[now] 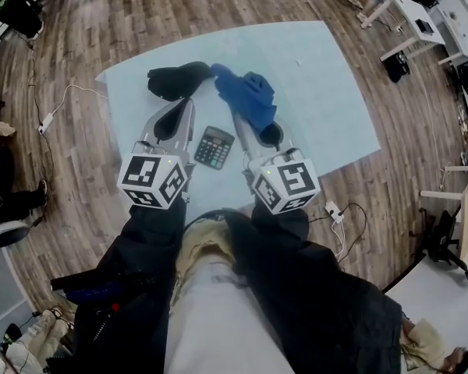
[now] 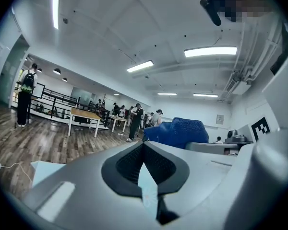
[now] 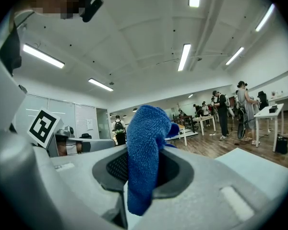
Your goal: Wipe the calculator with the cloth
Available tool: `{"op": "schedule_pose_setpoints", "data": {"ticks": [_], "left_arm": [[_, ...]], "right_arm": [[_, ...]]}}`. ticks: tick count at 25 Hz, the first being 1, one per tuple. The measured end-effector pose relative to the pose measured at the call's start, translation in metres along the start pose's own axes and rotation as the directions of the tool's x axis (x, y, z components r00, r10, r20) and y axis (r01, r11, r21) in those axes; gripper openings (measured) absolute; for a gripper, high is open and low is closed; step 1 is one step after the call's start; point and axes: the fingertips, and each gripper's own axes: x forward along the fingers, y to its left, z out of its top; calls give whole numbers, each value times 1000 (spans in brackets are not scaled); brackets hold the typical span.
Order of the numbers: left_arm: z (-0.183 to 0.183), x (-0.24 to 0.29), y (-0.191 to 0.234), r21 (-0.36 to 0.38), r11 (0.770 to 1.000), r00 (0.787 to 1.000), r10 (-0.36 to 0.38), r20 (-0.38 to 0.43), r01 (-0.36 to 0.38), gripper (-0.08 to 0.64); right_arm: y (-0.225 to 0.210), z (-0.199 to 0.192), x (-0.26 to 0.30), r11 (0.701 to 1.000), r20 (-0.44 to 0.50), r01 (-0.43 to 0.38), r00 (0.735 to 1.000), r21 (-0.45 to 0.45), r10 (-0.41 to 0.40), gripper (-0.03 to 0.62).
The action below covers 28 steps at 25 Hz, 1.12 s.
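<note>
We see the calculator [image 1: 214, 147] lying flat on the pale table [image 1: 320, 76], keys up, in the gap between our two tools. From the head view it sits at about 5 o'clock of the left claw [image 2: 144, 146] and about 7 o'clock of the right claw [image 3: 143, 150]. It is apart from both, and neither tool touches it.

The right claw is clamped on the blue cloth [image 1: 248, 100]. In the right gripper view a fold of it stands up between the dark pads [image 3: 175, 169] and a tail hangs down in front of them. From above, the bulk of the cloth bunches at 12 to 1 o'clock of that claw, beyond the calculator and not on it (the calculator's face is fully uncovered).

The left claw is closed with nothing in it. Its pads meet at the tip, and only a pale sliver of table shows through below them. The blue cloth shows at its 2 o'clock in the left gripper view.

A black item [image 1: 175, 79] lies on the table at about 11 o'clock of the left claw; we cannot tell what it is. Both marker cubes [image 1: 152, 179] sit near our sleeves.
</note>
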Motion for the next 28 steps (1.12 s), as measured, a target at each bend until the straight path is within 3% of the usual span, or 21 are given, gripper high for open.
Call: {"op": "schedule_pose_setpoints", "data": {"ticks": [11,28], "left_arm": [[6,-1,-16,8,999,999,-45,20,45,-5],[-4,0,-11,10,1000,1000,-30,9,29,-5]], "right_arm": [[11,15,-11,999,41,-18,999,-32,20,92],[1,13,-17,997,50,35,998,-68,-32,87]]}}
